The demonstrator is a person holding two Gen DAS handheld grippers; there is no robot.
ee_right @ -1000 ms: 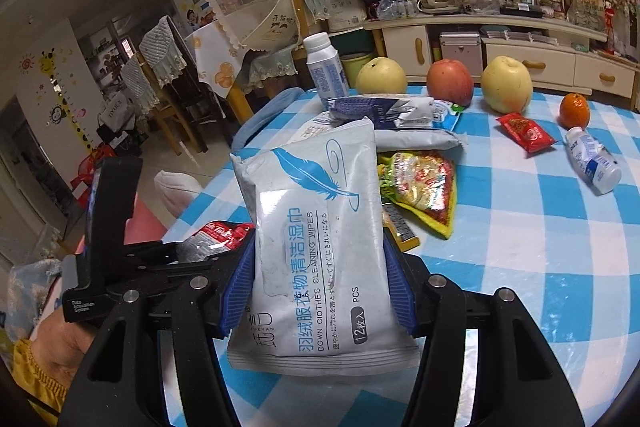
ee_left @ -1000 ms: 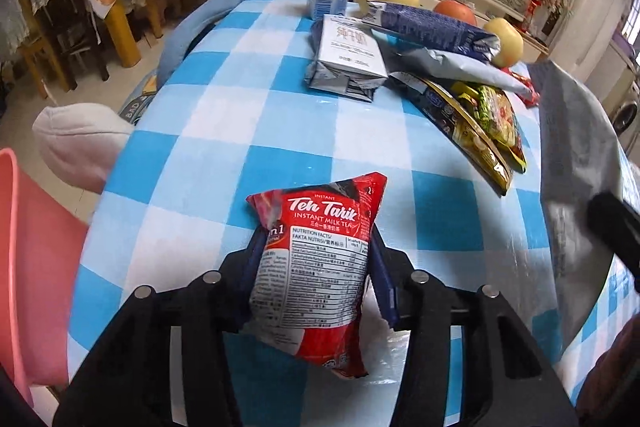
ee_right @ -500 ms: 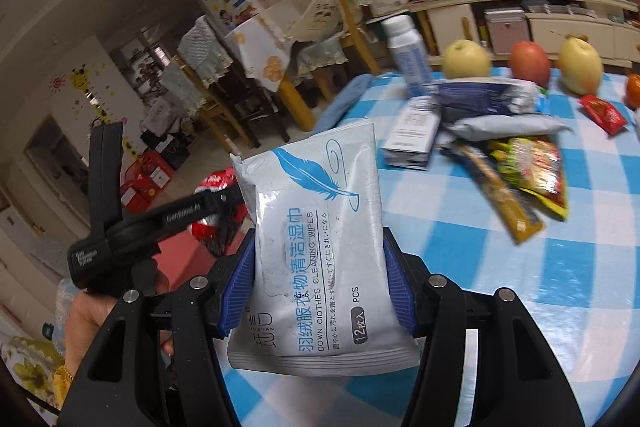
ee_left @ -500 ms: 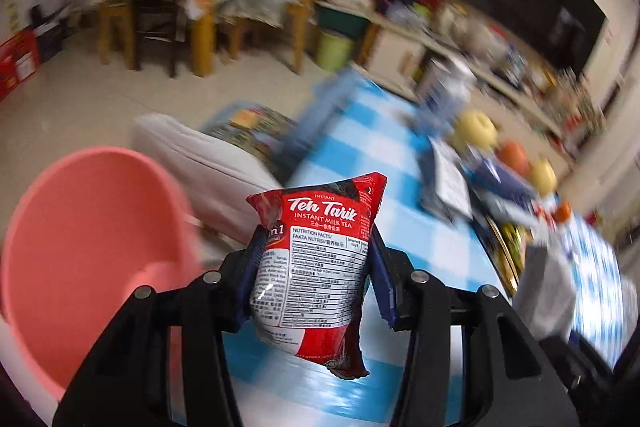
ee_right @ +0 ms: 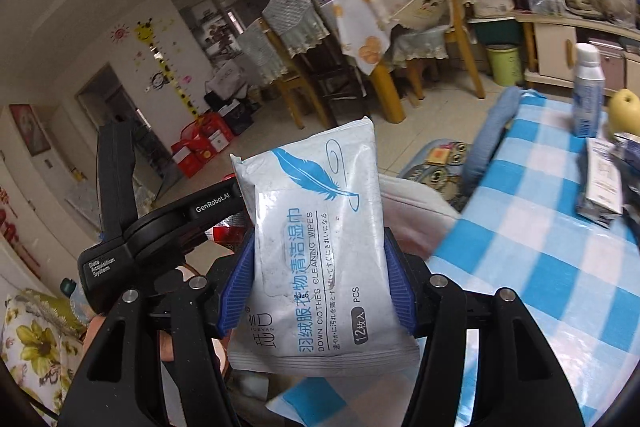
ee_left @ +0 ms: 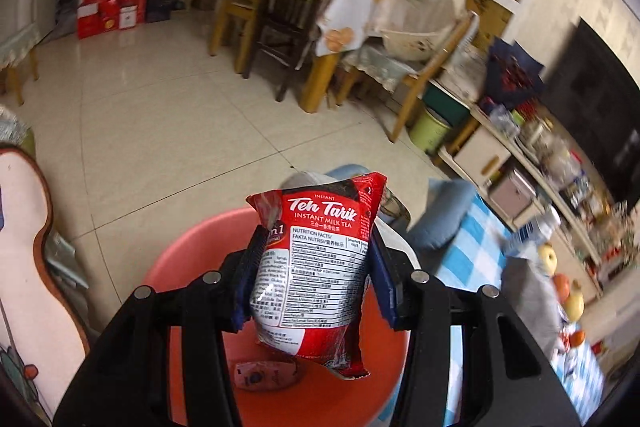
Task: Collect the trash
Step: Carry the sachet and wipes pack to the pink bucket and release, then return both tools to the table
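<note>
My left gripper (ee_left: 314, 279) is shut on a red Teh Tarik milk tea packet (ee_left: 320, 251), held upright above a pink basin (ee_left: 180, 259). A small pale wrapper (ee_left: 264, 375) lies on the basin's floor. In the right wrist view my right gripper (ee_right: 318, 291) holds a white cleaning wipes pack (ee_right: 316, 247) with a blue feather print. Its jaws are opening, and the blue pads still touch the pack's sides. The left gripper's black housing (ee_right: 152, 235) shows to the left of the pack, with a bit of the red packet (ee_right: 224, 231) behind it.
The table with the blue-and-white check cloth (ee_right: 540, 267) lies to the right, bearing a white bottle (ee_right: 588, 95), an apple and more wrappers. A pale cushion (ee_right: 412, 211) sits between basin and table. Wooden chairs (ee_left: 256, 19) and tiled floor lie beyond.
Both grippers swung left off the table with their packs. The left one now hangs over the pink basin, which came into full view. The table slid to the right edge.
</note>
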